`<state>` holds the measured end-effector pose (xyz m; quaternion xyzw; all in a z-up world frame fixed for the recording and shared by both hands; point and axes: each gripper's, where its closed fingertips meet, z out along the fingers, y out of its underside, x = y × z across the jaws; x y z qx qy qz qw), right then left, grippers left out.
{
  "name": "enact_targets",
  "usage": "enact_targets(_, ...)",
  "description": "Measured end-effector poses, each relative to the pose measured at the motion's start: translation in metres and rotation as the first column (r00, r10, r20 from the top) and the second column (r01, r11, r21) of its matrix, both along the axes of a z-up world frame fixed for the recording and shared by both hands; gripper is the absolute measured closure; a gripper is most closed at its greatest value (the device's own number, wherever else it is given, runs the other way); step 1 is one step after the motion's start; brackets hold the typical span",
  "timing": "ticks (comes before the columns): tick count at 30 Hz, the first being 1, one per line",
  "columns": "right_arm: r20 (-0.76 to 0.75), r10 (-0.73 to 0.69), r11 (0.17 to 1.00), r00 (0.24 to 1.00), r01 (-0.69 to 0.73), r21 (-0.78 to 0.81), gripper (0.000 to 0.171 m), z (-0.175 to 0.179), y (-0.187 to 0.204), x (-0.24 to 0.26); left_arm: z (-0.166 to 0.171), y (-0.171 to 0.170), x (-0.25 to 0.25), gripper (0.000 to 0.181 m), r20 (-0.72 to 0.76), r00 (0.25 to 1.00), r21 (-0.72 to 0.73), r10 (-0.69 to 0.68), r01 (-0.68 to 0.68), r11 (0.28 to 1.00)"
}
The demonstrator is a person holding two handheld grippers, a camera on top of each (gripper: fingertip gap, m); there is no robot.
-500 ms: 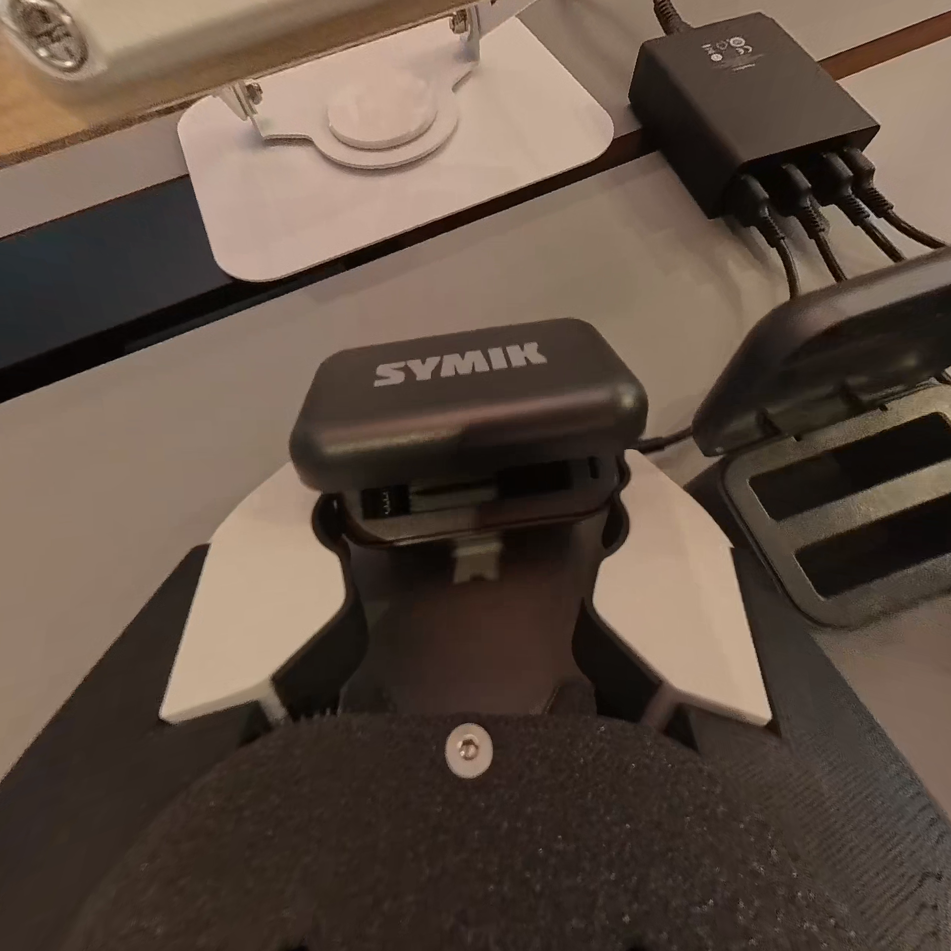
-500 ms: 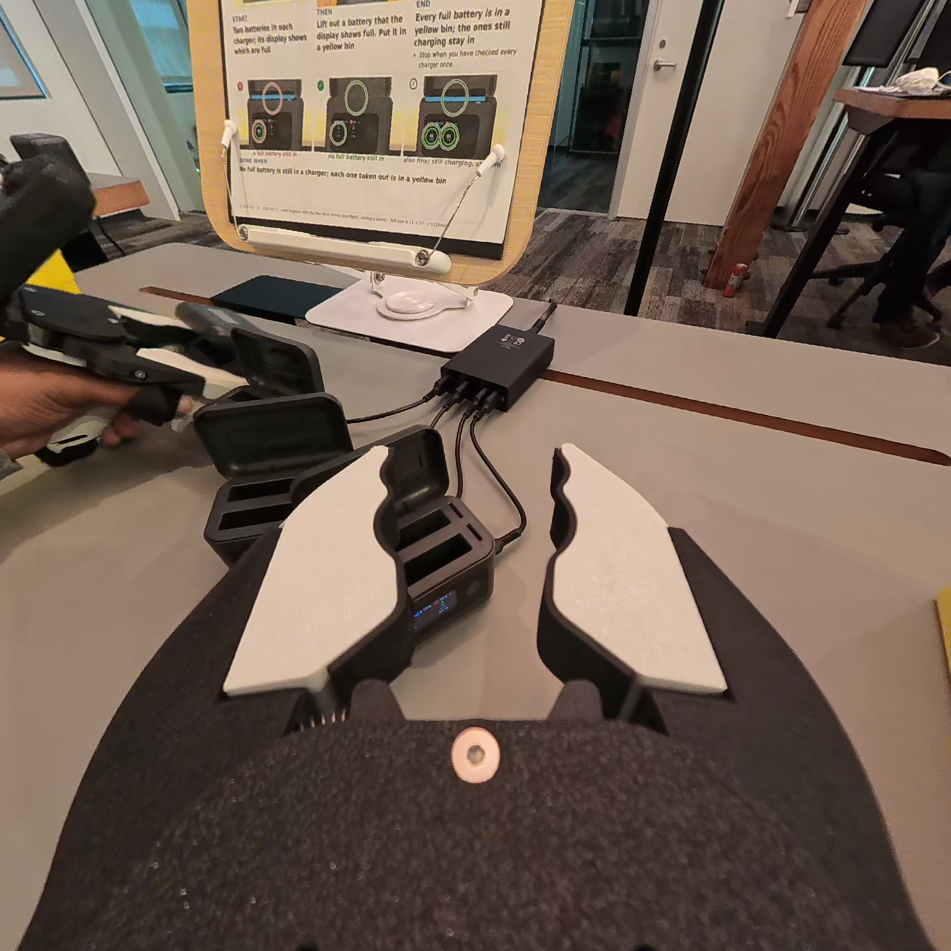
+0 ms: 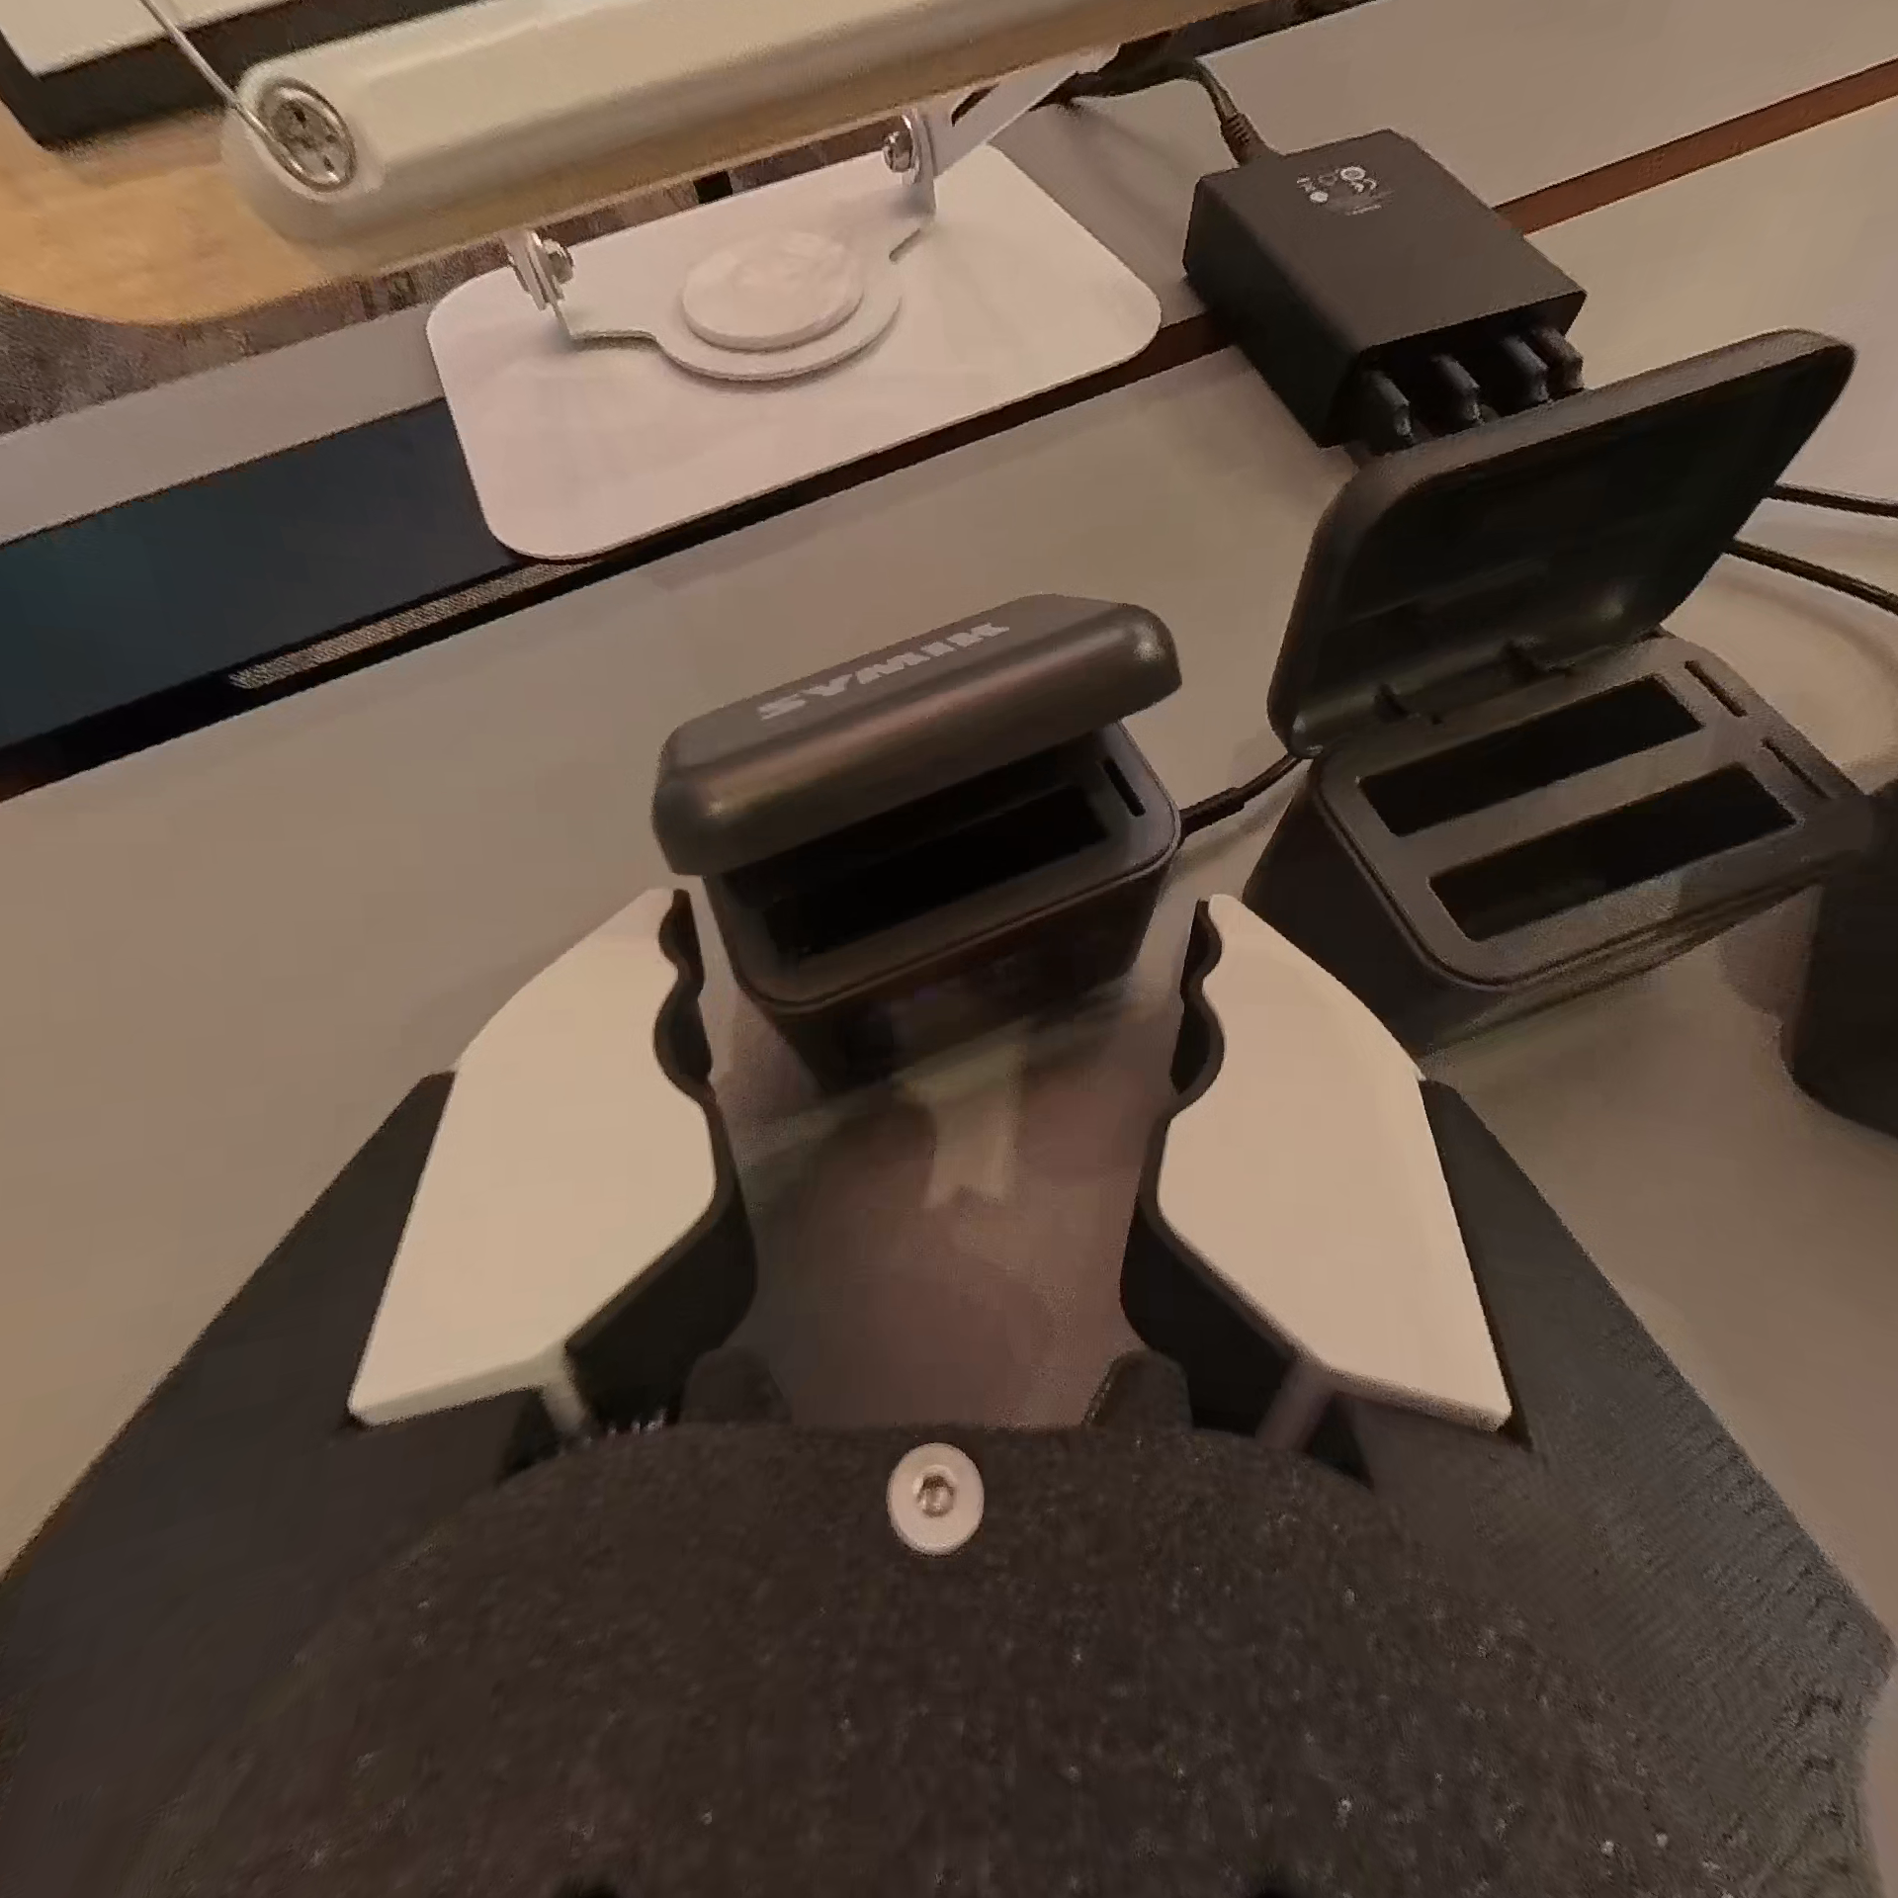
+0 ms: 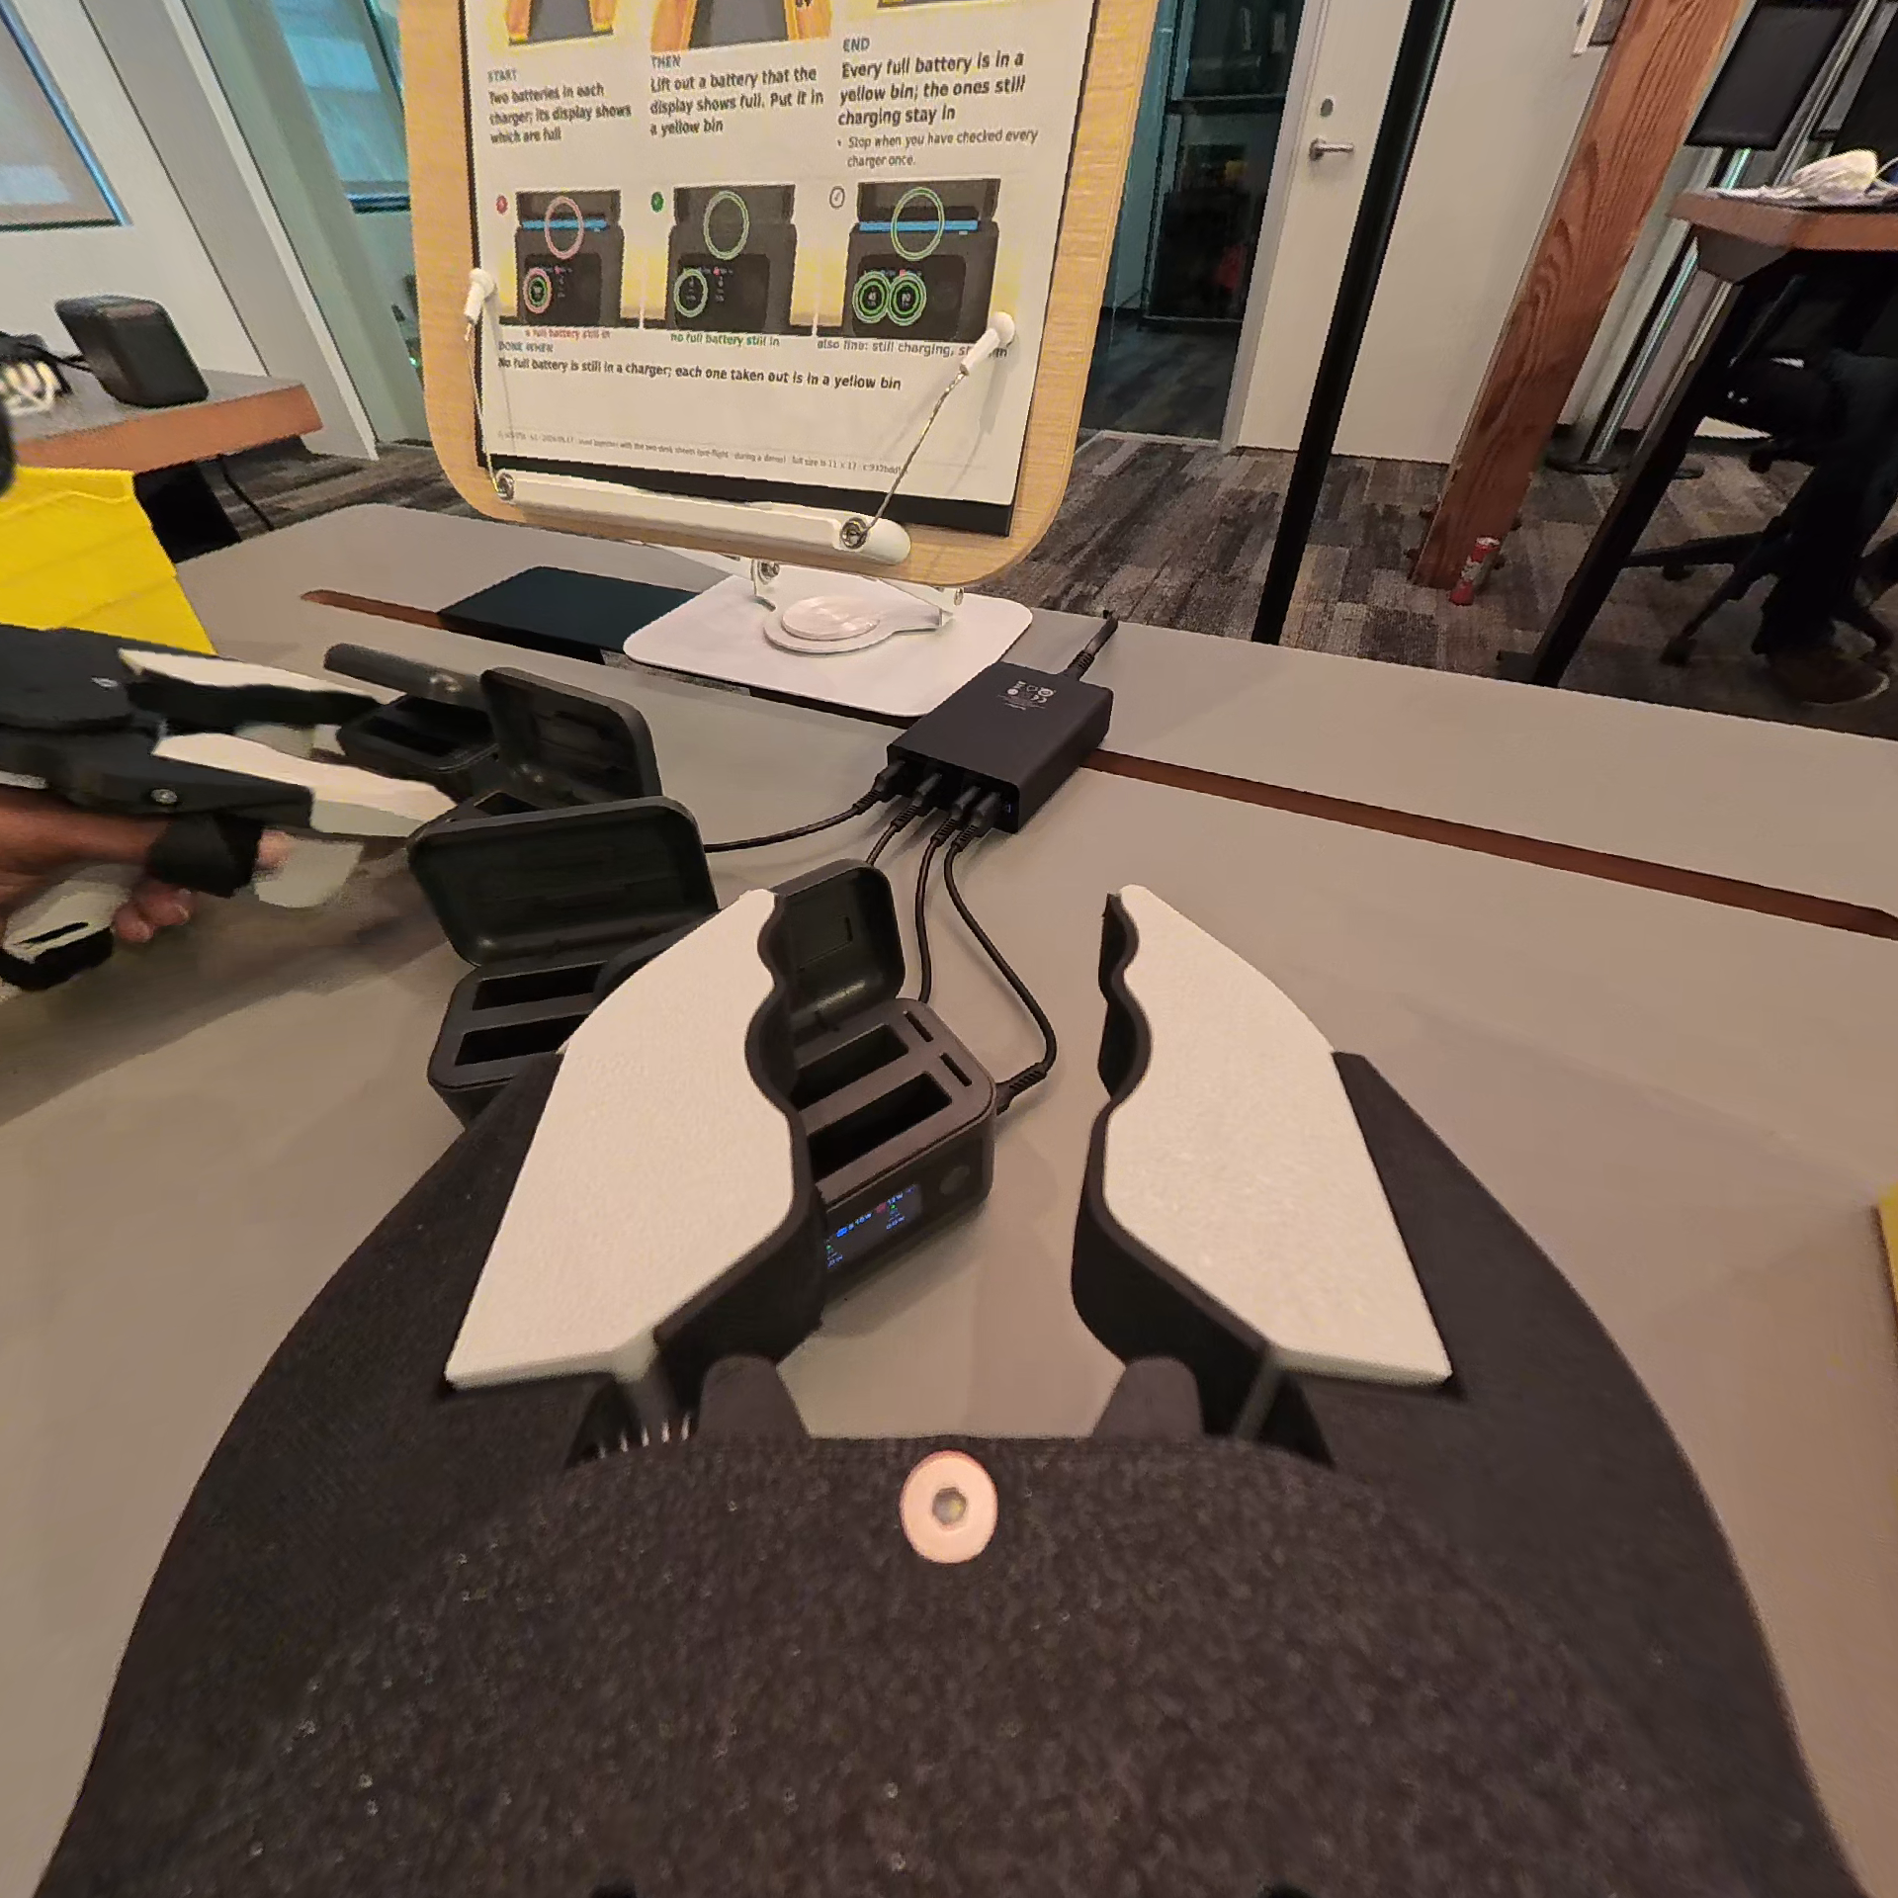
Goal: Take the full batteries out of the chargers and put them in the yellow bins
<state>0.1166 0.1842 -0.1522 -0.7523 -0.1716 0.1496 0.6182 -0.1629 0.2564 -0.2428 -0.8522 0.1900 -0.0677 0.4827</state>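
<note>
My left gripper (image 3: 940, 909) is open, its fingertips on either side of a black charger (image 3: 1027, 924) whose lid is half raised. The space between the fingers is blurred. A second charger (image 3: 1541, 852) stands to the right, lid open, both slots dark. My right gripper (image 4: 940, 899) is open and empty, held over the nearest charger (image 4: 904, 1140), which has its lid open and a lit display. The middle charger (image 4: 534, 986) shows to its left. No battery shows in any slot. A yellow bin (image 4: 82, 555) sits at the far left.
A black power hub (image 4: 1012, 729) feeds cables to the chargers. An instruction board on a white stand base (image 4: 822, 647) stands behind them. A hand (image 4: 92, 883) holds the left gripper. A yellow edge (image 4: 1888, 1232) shows at the right border. A third dark block (image 3: 1849, 1007) sits at the right edge.
My left gripper has opened wider and drawn back from the charger, whose lid now stands a little higher. The right gripper has hardly moved.
</note>
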Motion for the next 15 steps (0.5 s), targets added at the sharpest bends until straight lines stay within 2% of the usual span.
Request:
enact_targets(5,0.013,0.002,1.000,1.000,-0.002,-0.003,0.114,-0.002,0.000,-0.002,0.022,-0.004,-0.012,0.106,-0.085,0.996,0.078,-0.004,0.011,0.997)
enact_targets(8,0.011,0.002,1.000,1.000,-0.002,-0.004,0.114,-0.002,0.001,-0.001,0.029,0.007,-0.022,0.101,-0.148,0.989,0.090,-0.004,0.017,0.996)
enact_targets(11,0.015,0.002,1.000,1.000,-0.001,-0.007,0.114,-0.004,0.001,-0.001,0.034,0.017,-0.028,0.106,-0.223,0.975,0.101,-0.014,0.038,0.994)
enact_targets(15,0.016,0.005,1.000,1.000,-0.005,-0.016,0.114,-0.006,0.002,-0.001,0.044,0.030,-0.028,0.109,-0.245,0.969,0.096,-0.040,0.065,0.993)
